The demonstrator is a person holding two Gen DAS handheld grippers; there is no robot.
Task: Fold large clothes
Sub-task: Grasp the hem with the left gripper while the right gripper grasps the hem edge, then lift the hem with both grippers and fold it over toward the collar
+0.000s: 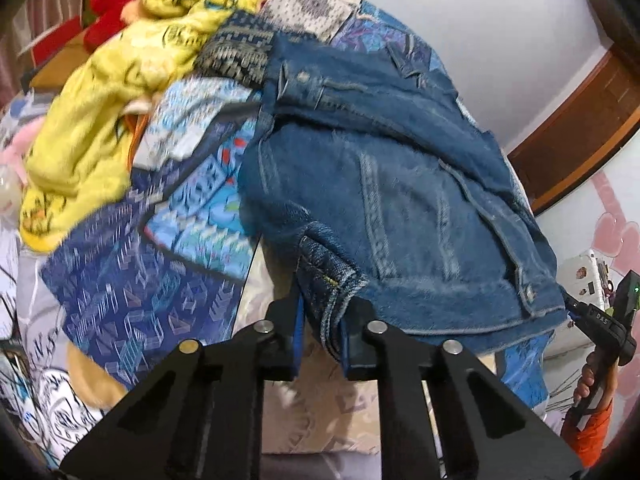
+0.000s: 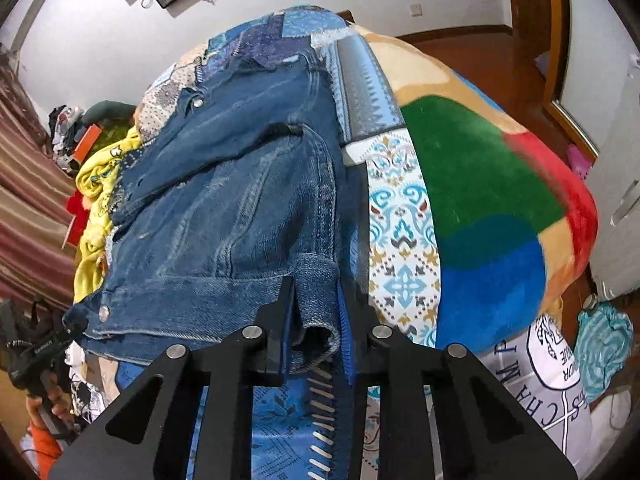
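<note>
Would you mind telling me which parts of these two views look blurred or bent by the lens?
Left wrist view: the patterned bedspread and yellow blanket smear with motion blur, while the denim jacket near the left gripper is sharper. Right wrist view: mostly sharp around the right gripper; the fisheye bulges the bed and curves the walls.

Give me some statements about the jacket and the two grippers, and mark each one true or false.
1. The left gripper is shut on a cuff of the denim jacket. True.
2. The right gripper is open and holds nothing. False: it is shut on a denim cuff.
3. The jacket lies on a patterned blue bedspread. True.
4. A yellow garment lies on top of the jacket. False: it lies beside it.
5. The blanket with green, blue and red blocks covers the jacket. False: it lies to the side of it.
</note>
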